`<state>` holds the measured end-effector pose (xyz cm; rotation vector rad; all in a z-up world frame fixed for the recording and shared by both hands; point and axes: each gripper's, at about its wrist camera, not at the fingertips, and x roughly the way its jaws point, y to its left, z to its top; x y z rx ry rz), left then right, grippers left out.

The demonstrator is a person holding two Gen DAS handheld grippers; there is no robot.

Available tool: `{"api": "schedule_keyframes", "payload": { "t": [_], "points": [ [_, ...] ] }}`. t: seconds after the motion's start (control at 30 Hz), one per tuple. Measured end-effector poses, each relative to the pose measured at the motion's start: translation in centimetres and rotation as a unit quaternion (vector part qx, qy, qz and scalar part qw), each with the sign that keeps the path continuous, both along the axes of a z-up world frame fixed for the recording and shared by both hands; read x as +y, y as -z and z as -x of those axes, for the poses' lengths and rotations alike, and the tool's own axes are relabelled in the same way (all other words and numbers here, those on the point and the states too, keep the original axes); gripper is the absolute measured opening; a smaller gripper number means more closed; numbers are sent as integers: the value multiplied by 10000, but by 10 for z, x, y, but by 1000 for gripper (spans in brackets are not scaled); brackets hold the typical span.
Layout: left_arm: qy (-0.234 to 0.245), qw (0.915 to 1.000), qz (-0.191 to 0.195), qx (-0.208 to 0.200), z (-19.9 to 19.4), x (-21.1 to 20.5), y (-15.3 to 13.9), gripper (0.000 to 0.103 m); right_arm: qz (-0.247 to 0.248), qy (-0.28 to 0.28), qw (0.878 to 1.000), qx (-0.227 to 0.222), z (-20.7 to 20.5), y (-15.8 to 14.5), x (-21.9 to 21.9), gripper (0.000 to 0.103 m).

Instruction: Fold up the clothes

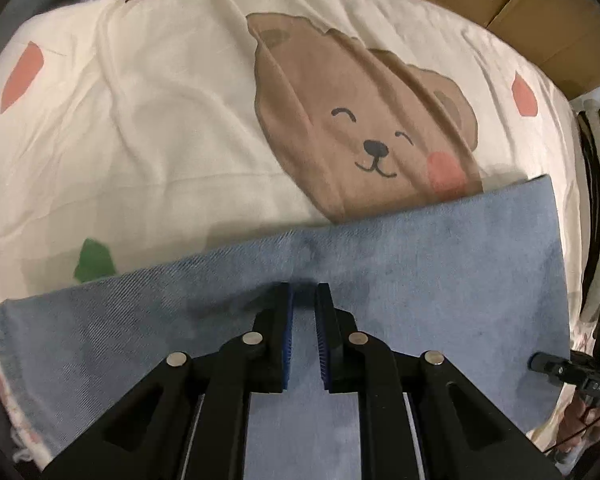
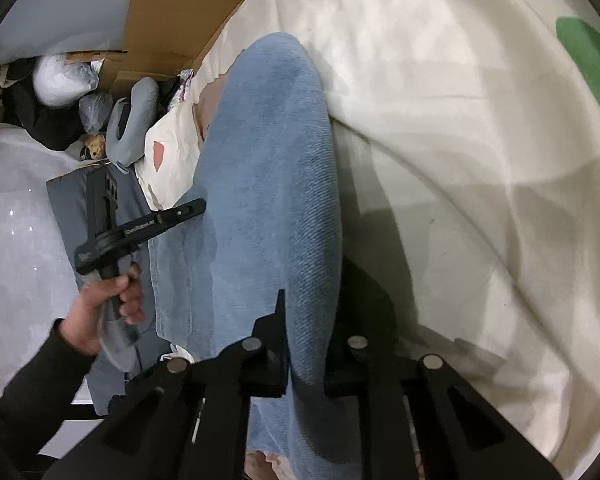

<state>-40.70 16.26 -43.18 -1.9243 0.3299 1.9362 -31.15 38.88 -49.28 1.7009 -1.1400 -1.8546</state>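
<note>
A pair of light blue jeans (image 1: 440,280) lies across a cream bed sheet (image 1: 160,140) printed with a brown bear (image 1: 360,128). In the left wrist view my left gripper (image 1: 304,292) points straight down just above the denim. Its blue pads stand a narrow gap apart with nothing between them. In the right wrist view my right gripper (image 2: 310,308) is shut on a raised fold of the jeans (image 2: 268,160), which arches away from it. The denim hides its right finger. A hand (image 2: 112,300) holds the left gripper (image 2: 198,206) at the jeans' left edge.
Flattened cardboard (image 1: 540,20) lines the far side of the bed. Beside the bed lie a grey neck pillow (image 2: 132,120), plastic bags (image 2: 60,76) and a grey cushion (image 2: 68,200). Dark items (image 1: 596,200) crowd the right edge of the left wrist view.
</note>
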Motion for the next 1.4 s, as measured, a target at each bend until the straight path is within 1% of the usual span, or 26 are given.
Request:
{"api": "schedule_keyframes", "payload": {
  "t": [0.03,0.07,0.1,0.13,0.17,0.2,0.3,0.37,0.43,0.57,0.67,0.77,0.87,0.97,1.0,1.03,1.1,1.23,1.4],
  "points": [
    [-37,10000,9,-65,-2,-2,-5,22,-28,-2,10000,-5,1,-3,-1,10],
    [-90,9999,-23,-138,-4,-5,-11,33,-43,-16,10000,32,2,-7,-4,10],
    [-146,9997,-68,-182,-6,-8,-18,41,-57,-27,10000,64,2,-11,-6,10],
    [-166,9997,-66,-183,-9,-11,-24,59,-70,-29,10000,63,3,-13,-8,10],
    [-141,9998,2,-158,-12,-14,-29,66,-63,-23,10000,54,3,-16,-9,10],
    [-90,9998,64,-142,-15,-17,-35,66,-39,-14,10000,46,3,-18,-10,10],
    [12,9998,41,-202,-24,-30,-56,66,125,32,9999,21,3,-26,-9,10],
    [20,9994,310,-154,-29,-41,-68,66,168,13,9999,6,4,-31,-9,10],
    [-57,9987,482,-144,-29,-53,-82,66,106,-59,9999,23,6,-37,-12,10],
    [-160,9983,549,-102,-17,-69,-97,66,38,-151,9999,20,7,-46,-19,9],
    [-235,9984,504,24,-18,-82,-105,66,-33,-248,9997,85,7,-55,-23,9],
    [-424,9987,264,85,-12,-92,-98,66,-200,-355,9991,148,7,-62,-29,9],
    [-445,9988,131,141,-9,-99,-83,66,-329,-424,9984,161,7,-69,-33,8],
    [-305,9986,205,372,-14,-111,-78,66,-535,-498,9972,122,10,-77,-39,8],
    [-236,9979,328,496,-17,-114,-76,66,-644,-554,9963,105,11,-81,-42,8],
    [-202,9973,368,601,-20,-117,-73,66,-727,-615,9954,102,12,-84,-45,8],
    [-362,9973,134,626,-24,-126,-67,66,-880,-726,9934,97,16,-91,-52,8],
    [-689,9960,-276,488,-26,-147,-56,66,-1219,-893,9885,62,22,-102,-64,7],
    [-670,9951,-568,455,-34,-165,-55,66,-1521,-1023,9831,1,27,-107,-78,7]
  ]
}}
